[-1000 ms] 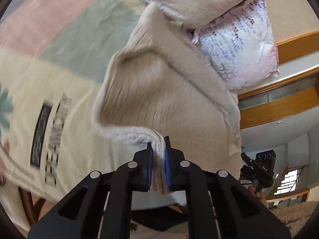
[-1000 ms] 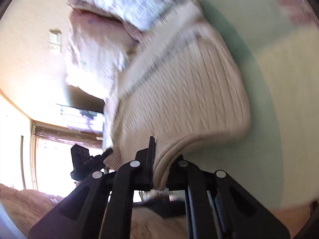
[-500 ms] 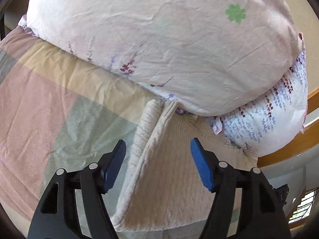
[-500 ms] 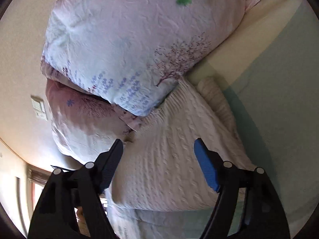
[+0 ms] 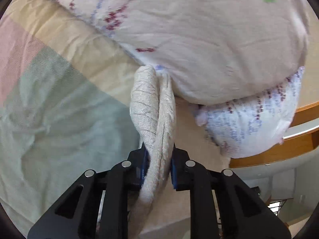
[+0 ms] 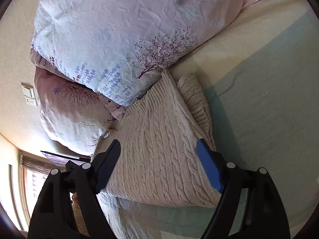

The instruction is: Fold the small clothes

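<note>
The left gripper (image 5: 157, 169) is pinching the cream cable-knit sweater's (image 6: 159, 149) long edge running far toward the floral pillows (image 6: 123, 39), while the right gripper (image 6: 159, 165) is hovering spread over its near body.

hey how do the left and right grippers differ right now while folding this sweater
The left gripper has its jaws shut on a bunched edge of the sweater; the right gripper has its jaws wide open and holds nothing. Knit fabric runs up between the left one's blue pads; the right one's pads sit apart, framing the flat sweater without clamping it. Both are black with blue pads and point toward the pillows.
</note>
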`<state>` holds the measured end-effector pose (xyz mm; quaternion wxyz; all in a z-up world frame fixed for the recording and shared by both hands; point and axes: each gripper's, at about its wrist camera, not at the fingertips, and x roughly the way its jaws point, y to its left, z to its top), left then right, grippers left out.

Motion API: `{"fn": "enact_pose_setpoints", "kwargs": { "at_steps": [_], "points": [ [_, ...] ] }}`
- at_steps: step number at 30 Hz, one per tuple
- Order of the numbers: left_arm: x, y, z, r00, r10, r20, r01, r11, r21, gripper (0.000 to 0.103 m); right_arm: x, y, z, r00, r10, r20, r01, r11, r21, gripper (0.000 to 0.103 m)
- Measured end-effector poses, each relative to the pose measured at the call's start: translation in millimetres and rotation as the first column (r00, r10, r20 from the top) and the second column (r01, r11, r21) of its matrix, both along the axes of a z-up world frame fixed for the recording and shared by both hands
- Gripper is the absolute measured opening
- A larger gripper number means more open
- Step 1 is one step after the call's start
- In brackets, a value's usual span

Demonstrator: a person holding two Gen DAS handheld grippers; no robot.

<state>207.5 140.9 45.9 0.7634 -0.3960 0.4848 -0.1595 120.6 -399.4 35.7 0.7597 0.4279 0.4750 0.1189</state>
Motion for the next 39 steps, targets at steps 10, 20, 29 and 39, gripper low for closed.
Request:
{"fn": "enact_pose_setpoints", "kwargs": {
  "at_steps": [10, 20, 29, 39],
  "points": [
    [31, -273, 41, 0.929, -0.359, 0.084, 0.365, 0.858, -0.361, 0.02, 29, -56, 2, 0.997, -0.044, 0.057, 0.044, 0.999, -0.011, 0.078],
    [21, -180, 27, 0.978, -0.204, 0.051, 0.206, 0.978, -0.024, 0.074, 50, -64, -36, 0.99, 0.108, -0.087, -0.095, 0.986, 0.137, 0.089],
    [6, -226, -36, 0.941, -0.328, -0.084, 0.338, 0.926, 0.171, 0.082, 58, -39, -47, 0.974, 0.192, -0.121, -0.183, 0.979, 0.087, 0.088],
    [7, -254, -41, 0.946, -0.322, -0.046, 0.325, 0.936, 0.133, 0.061, 46, -26, -52, 0.97, 0.23, -0.08, -0.219, 0.967, 0.128, 0.046]
  ]
}}
